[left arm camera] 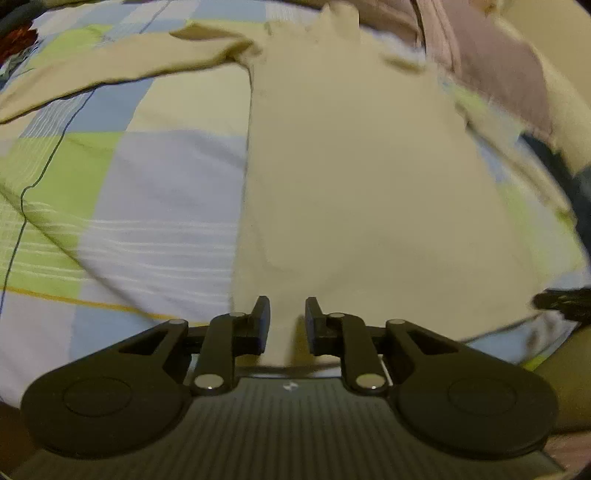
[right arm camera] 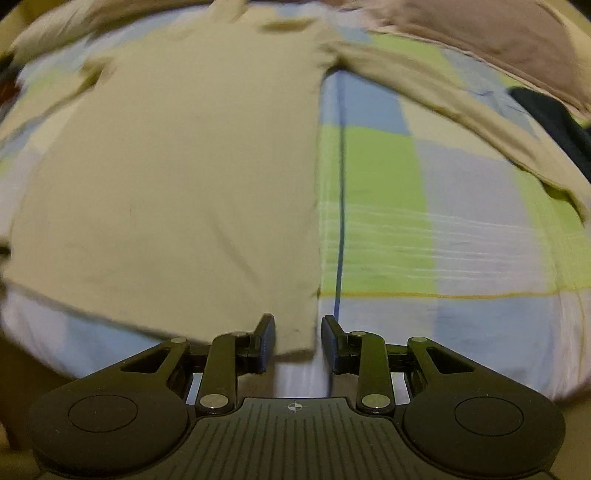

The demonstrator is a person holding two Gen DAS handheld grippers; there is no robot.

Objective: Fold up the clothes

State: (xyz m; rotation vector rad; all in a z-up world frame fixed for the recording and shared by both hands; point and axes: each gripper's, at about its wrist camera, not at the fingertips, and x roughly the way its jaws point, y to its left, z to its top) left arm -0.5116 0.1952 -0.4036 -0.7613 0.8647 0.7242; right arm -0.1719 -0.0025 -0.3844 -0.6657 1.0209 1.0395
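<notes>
**Shirt spread flat, no fold made yet**

I see the cream long-sleeved shirt (left arm camera: 354, 184) lying flat on the checked bedspread (left arm camera: 147, 184), both sleeves out to the sides. My left gripper (left arm camera: 287, 325) has hem fabric between its parted jaws; whether it pinches, I cannot tell. My right gripper (right arm camera: 298, 339) straddles the other hem corner, jaws apart. All folding remains, I judge.

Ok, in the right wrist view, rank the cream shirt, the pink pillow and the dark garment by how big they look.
1. cream shirt
2. pink pillow
3. dark garment, cut off at the picture's edge, so its true size is unsure.
</notes>
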